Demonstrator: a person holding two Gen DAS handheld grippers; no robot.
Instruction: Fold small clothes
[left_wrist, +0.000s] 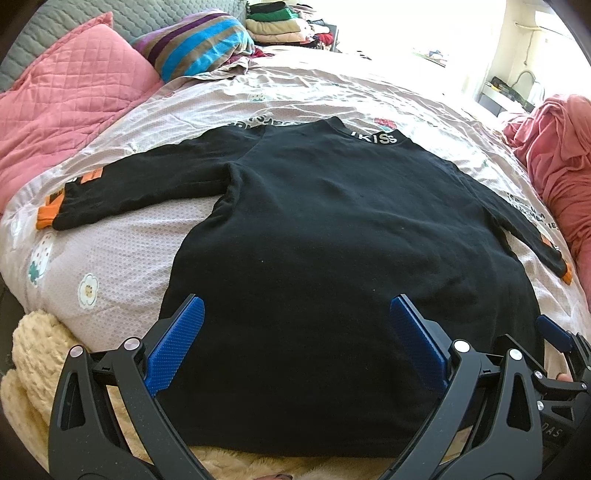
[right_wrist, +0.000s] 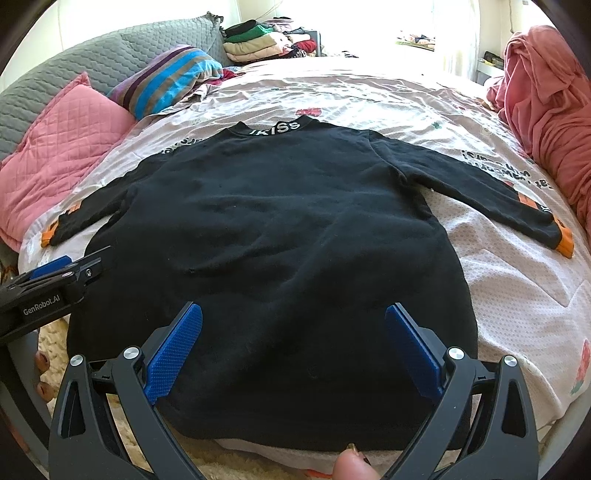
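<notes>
Sweater: the black sweater (left_wrist: 332, 229) is lying flat on the bed, with the hem toward the person and the collar far away. It is spread out like this probably so that the fold lines are easy to find.
Collar: the collar band (right_wrist: 275, 129) with white letters is pointing to the far side of the bed, so the folding is probably going from the sides and then from the hem upward.
Sleeves: both sleeves are stretching out sideways, and the orange cuff (left_wrist: 48, 210) of the one on the left is reaching almost to the pink pillow. I think they are laid open so that each one can be turned over the body first.
Left gripper: the left gripper (left_wrist: 295, 332) is hovering over the hem, near its left corner, with its blue pads (left_wrist: 177, 347) spread wide and nothing between them.
Right gripper: the right gripper (right_wrist: 293, 336) is hanging over the right part of the hem, with its jaws wide apart and empty as well. The two tools are standing side by side, probably ready to take the cloth at two places together.
Stage: no fold is made yet, in my judgement.
Bed cover: the pale printed bed cover (right_wrist: 517, 295) is giving a wide soft surface under the sweater.
Pink pillow: the pink pillow (left_wrist: 66, 107) is lying at the left edge, apart from the body of the sweater.
Folded pile: a pile of folded clothes (right_wrist: 258, 40) is sitting at the far end, maybe the place for finished pieces.
</notes>
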